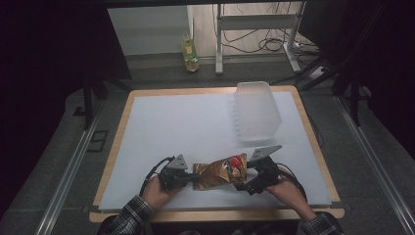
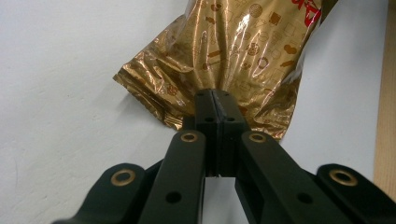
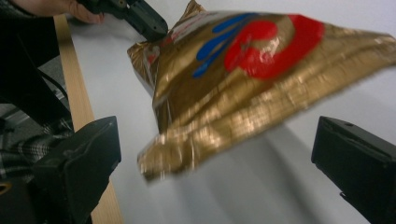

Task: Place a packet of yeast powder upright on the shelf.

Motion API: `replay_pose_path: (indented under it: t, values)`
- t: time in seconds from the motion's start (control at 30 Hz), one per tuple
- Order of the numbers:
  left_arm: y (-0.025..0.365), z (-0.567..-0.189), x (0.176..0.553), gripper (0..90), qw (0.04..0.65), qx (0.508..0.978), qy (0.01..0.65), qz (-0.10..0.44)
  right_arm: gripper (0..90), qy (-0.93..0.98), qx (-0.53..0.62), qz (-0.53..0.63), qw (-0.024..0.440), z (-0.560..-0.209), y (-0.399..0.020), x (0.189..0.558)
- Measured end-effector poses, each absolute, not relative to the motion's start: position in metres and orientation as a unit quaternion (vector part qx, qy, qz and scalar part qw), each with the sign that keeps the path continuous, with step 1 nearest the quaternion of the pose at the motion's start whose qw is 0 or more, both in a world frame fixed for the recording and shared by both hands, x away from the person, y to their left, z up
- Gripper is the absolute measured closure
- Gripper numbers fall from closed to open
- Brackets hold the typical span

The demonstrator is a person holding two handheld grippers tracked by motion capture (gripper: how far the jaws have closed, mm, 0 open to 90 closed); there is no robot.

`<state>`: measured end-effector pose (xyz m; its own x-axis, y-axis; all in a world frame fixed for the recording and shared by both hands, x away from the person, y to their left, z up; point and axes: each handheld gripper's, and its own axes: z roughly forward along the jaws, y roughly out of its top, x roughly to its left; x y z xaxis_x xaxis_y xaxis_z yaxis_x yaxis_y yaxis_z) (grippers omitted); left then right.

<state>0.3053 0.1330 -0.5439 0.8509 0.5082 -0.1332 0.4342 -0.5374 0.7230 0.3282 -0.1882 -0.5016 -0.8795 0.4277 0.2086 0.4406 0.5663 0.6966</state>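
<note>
2 tools and 1 bag are in hand at the lower middle of the high view; items follow, largest first.

Desk (image 1: 147,147): wooden top under a white sheet, filling the centre of the high view.

Clear plastic container (image 1: 256,111): translucent and ribbed, in the upper right part of the sheet, well apart from the bag.

Gold snack bag (image 1: 220,172): crinkled foil with a red and blue mark, in the lower middle of the high view between both tools. In the right tool's view the gold snack bag (image 3: 243,88) crosses the upper frame, blurred, its near sealed edge off the sheet.

Left tool (image 1: 188,179): lower middle of the high view, left of the bag. In its own view the left tool (image 2: 218,100) has its jaws pressed together, pinching the crimped bottom edge of the gold snack bag (image 2: 233,51).

Right tool (image 1: 244,183): lower middle of the high view, right of the bag. In its own view the right tool (image 3: 215,158) has its jaws standing wide apart, 1 at each lower corner, with the bag's near edge between them and neither jaw touching it.

Bottle (image 1: 190,55): yellowish, on the floor beyond the desk at the top of the high view.
</note>
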Motion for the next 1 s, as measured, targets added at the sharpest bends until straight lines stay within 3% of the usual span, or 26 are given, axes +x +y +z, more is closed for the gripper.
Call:
replay_pose_path:
  t: [0.5,0.53,0.63,0.73,0.93,1.0]
  values:
    - [0.133,-0.545,0.306,89.7,0.405,0.871,0.275,0.041,5.4,-0.883,-0.287,-0.366,0.063,-0.502,-0.152,0.345]
    - [0.133,-0.545,0.306,89.7,0.405,0.871,0.274,0.041,11.2,-0.879,-0.294,-0.369,0.072,-0.501,-0.149,0.348]
    - [0.133,-0.544,0.306,89.7,0.401,0.874,0.270,0.044,17.5,-0.878,-0.296,-0.368,0.072,-0.500,-0.146,0.350]
    - [0.133,-0.544,0.306,89.6,0.400,0.875,0.267,0.046,31.9,-0.879,-0.293,-0.371,0.064,-0.499,-0.139,0.352]
    - [0.134,-0.544,0.305,89.3,0.399,0.876,0.266,0.049,42.0,-0.881,-0.290,-0.368,0.060,-0.497,-0.130,0.352]
    - [0.133,-0.543,0.304,87.3,0.402,0.873,0.272,0.050,49.0,-0.883,-0.280,-0.372,0.049,-0.495,-0.128,0.352]
